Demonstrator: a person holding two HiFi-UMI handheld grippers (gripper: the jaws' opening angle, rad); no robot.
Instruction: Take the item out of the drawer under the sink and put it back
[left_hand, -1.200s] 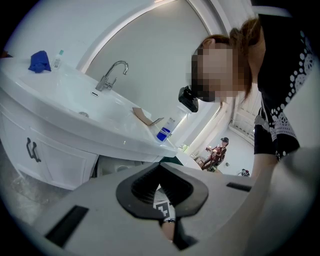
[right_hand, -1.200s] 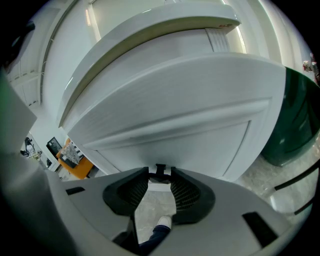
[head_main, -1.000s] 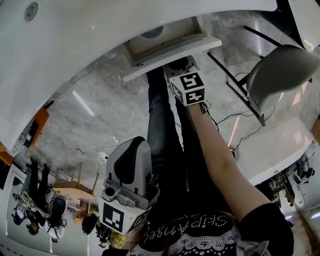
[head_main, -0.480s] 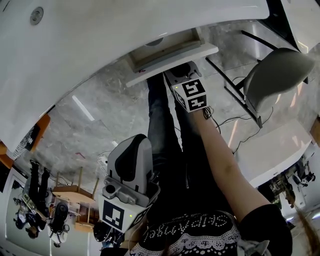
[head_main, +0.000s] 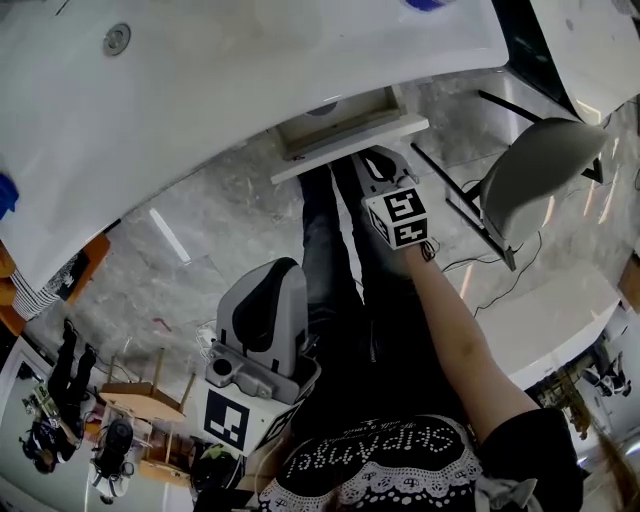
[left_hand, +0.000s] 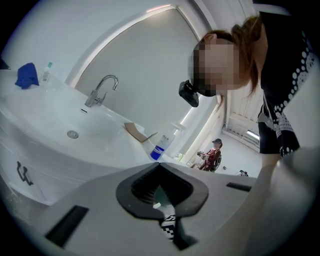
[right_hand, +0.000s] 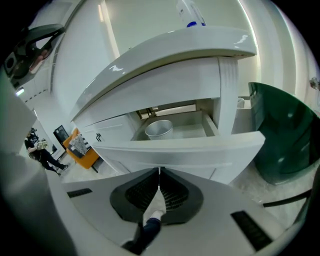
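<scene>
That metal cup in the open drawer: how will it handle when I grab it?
The metal cup looks thin-walled and empty, so probably light and stiff. Its smooth, shiny wall may slip; pinching the rim seems safer. Being round, it would likely roll if knocked over.

The floor (head_main: 210, 225) was grey veined marble, polished enough to carry a long bright streak of reflected light (head_main: 168, 234). A grey shell chair (head_main: 530, 170) on thin black legs stood at its right side, with dark cables (head_main: 480, 262) trailing beside it and a white table (head_main: 560, 305) near. A small wooden stool (head_main: 140, 398) stood at the lower left, an orange cabinet (head_main: 88, 255) at the left edge. A pale arched wall panel (left_hand: 145, 65) carried a light strip (left_hand: 159, 8)
</scene>
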